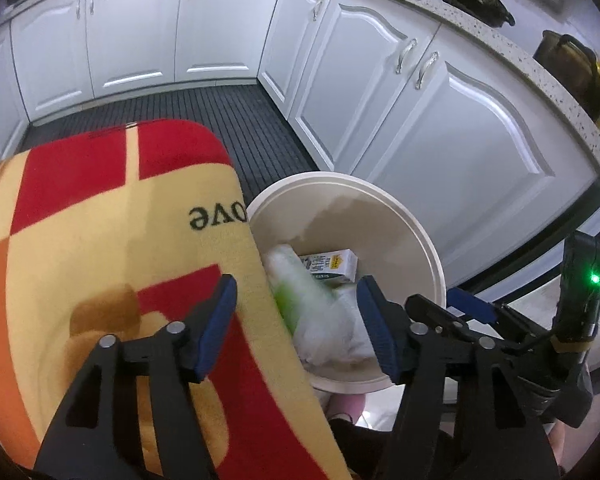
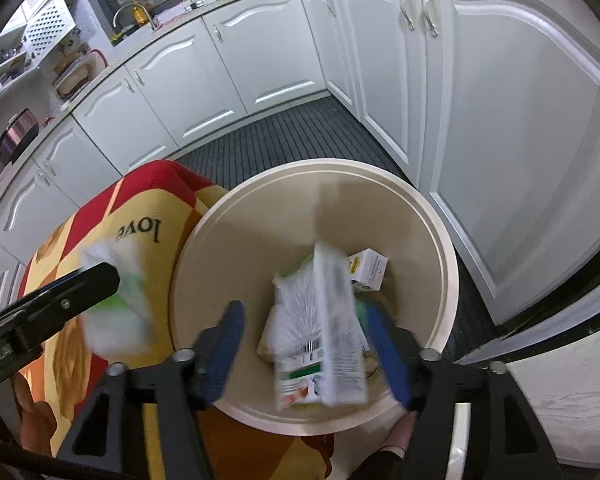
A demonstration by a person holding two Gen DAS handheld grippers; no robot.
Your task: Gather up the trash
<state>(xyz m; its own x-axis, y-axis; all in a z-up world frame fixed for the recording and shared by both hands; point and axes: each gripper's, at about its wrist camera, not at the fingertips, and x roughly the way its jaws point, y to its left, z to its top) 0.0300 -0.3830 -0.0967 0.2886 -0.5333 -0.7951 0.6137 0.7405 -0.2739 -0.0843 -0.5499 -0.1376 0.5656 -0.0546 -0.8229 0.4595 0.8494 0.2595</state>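
Both grippers hang over the bin (image 2: 440, 248). The right gripper (image 2: 312, 354) has its fingers apart, and a carton (image 2: 324, 340) sits loose between them, long side pointing down into the bin. The left gripper (image 1: 296, 324) is open too, its blurry white-green wrapper (image 1: 300, 300) just above the bin.

Glossy doors, matt plastic, soft cloth

Beyond the right claw (image 2: 306, 354), the cabinet doors (image 2: 512, 152) are gloss white with shiny metal handles (image 2: 430, 10); below it the bin (image 2: 448, 264) is smooth matt cream plastic, holding a printed cardboard carton (image 2: 332, 336). Left of it lies a fuzzy cloth blanket (image 2: 140, 208); its blue pads (image 2: 388, 352) look ribbed.
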